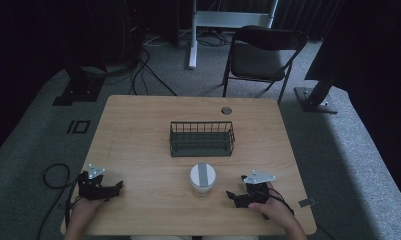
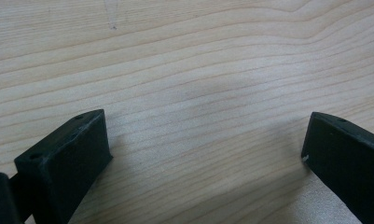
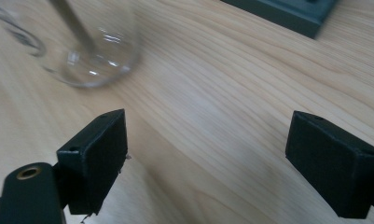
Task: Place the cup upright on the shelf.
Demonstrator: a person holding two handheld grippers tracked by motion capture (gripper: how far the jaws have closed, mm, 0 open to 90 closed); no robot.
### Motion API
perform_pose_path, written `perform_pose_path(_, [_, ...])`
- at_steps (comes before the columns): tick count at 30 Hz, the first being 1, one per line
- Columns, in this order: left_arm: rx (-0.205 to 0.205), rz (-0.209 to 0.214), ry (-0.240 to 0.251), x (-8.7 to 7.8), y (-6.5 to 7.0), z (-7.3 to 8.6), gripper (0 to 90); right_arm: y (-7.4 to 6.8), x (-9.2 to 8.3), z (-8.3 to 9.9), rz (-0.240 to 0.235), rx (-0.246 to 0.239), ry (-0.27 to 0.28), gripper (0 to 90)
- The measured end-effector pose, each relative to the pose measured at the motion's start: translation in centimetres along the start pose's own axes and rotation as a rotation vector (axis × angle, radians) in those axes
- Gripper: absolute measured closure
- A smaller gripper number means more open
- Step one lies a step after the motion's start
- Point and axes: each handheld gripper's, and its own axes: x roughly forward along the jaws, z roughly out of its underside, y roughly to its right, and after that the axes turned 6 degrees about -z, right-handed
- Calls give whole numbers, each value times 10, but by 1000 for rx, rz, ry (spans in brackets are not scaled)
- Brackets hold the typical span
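Resting on the pale wooden worktop (image 1: 138,145), right gripper (image 1: 239,196) and left gripper (image 1: 110,189) both sit with jaws spread, empty. Clear glass jar with white lid and grey strip (image 1: 203,178) stands just left of the right gripper: rigid, slick, breakable; grip sidewall below lid. Dark wire basket (image 1: 202,138) behind looks empty.

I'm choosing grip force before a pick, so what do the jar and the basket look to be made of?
The jar looks like clear glass or hard plastic: its wall is see-through with bright glints. Its white lid has a grey strip, probably plastic. The basket looks like dark coated metal wire, with thin matte bars in an open grid.
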Motion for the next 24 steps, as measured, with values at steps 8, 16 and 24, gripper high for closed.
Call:
perform_pose_path(8, [1, 0, 0, 0, 0, 0, 12, -11, 6, -4, -50, -37, 11, 126])
perform_pose_path(16, [0, 0, 0, 0, 0, 0, 12, -22, 16, -8, -81, -59, 11, 126])
perform_pose_path(24, [1, 0, 0, 0, 0, 0, 12, -32, 22, -14, -121, -79, 34, 126])
